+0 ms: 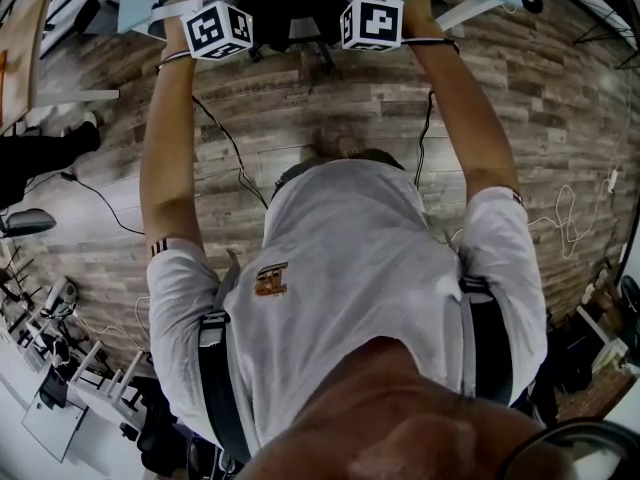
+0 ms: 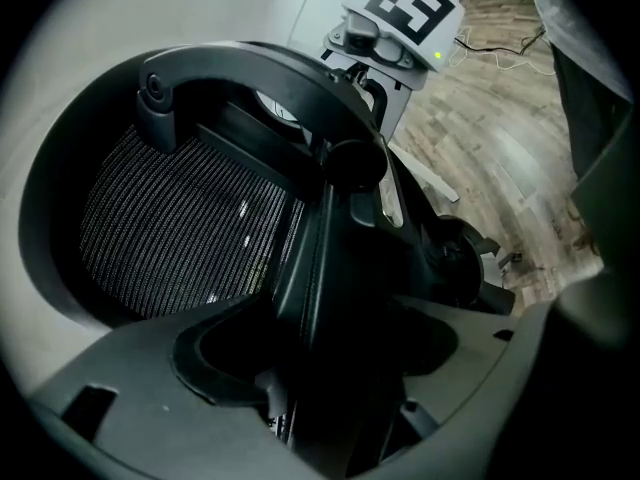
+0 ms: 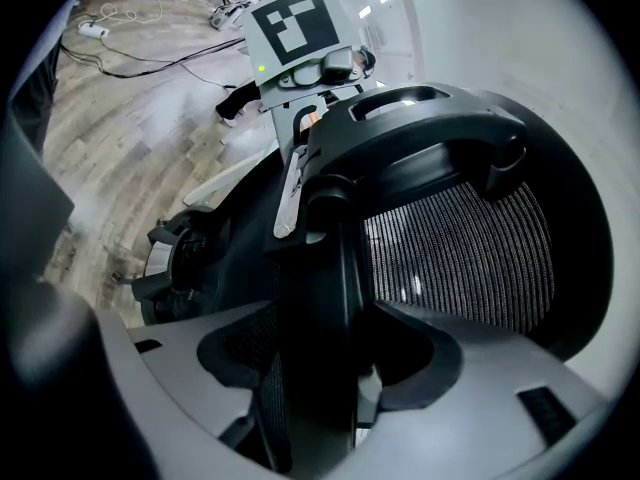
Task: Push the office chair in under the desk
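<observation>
We hold the office chair (image 1: 288,3) with both tools at the 12 o'clock edge of the head view, straight ahead of the person, whose two arms (image 1: 165,148) are stretched forward to it. The left gripper (image 2: 318,368) is pinched onto the black rim of the chair back: in the left gripper view the rim (image 2: 322,258) runs upright between the two grey jaws, and both press against it. The mesh panel (image 2: 180,233) of the back lies at 9 o'clock from that rim. The right gripper (image 3: 320,363) is likewise clamped on the opposite rim of the back, and in its own view the mesh lies at 3 o'clock from the jaws. Each gripper view shows the other tool across the chair: the right tool's marker cube (image 2: 412,8) sits at 1 o'clock in the left gripper view, and the left tool's cube appears at 12 o'clock in the right gripper view. The pale top of the desk (image 1: 135,3) shows at 11 o'clock and 1 o'clock in the head view, on either side of the chair. We cannot tell how far the seat reaches beneath it. The wood-plank floor (image 1: 330,98) carries loose cables (image 1: 225,138) near the person.
</observation>
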The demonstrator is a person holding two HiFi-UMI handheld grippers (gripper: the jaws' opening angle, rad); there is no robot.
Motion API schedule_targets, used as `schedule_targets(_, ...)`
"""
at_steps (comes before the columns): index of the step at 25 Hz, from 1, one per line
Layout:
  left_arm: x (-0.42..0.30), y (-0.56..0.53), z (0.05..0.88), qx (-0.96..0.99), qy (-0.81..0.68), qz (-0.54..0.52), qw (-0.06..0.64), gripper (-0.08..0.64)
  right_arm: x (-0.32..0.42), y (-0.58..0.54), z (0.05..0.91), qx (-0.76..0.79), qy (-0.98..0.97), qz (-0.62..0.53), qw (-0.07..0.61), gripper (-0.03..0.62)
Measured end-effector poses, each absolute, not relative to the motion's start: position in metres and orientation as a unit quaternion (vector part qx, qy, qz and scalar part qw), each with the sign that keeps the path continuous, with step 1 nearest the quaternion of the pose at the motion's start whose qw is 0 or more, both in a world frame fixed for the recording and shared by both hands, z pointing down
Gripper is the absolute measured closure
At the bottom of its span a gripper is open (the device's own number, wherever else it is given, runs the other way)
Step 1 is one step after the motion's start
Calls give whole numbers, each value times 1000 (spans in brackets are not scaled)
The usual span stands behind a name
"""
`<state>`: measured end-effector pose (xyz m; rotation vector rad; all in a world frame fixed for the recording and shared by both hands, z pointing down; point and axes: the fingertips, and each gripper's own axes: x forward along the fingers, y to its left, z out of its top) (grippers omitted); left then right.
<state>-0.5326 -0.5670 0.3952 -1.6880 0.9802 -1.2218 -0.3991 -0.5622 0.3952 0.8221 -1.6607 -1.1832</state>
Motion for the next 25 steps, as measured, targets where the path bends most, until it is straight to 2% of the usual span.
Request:
schedule_targets(9, -522, -541, 389, -660, 390, -493, 412, 215, -382, -543, 389, 329, -664, -483, 466, 336)
schedule_targets(15, -518, -514, 373, -668, 405, -471, 411, 215, -374, -520, 375, 339, -677, -475, 448, 336)
schedule_targets(20, -510, -482, 354, -699, 436, -421, 379, 215, -362, -491, 354, 365, -714, -442, 403, 336)
schedule_targets(25, -491, -441, 334, -759, 479, -314, 309, 216, -360, -452, 329, 385, -798, -353, 302, 336)
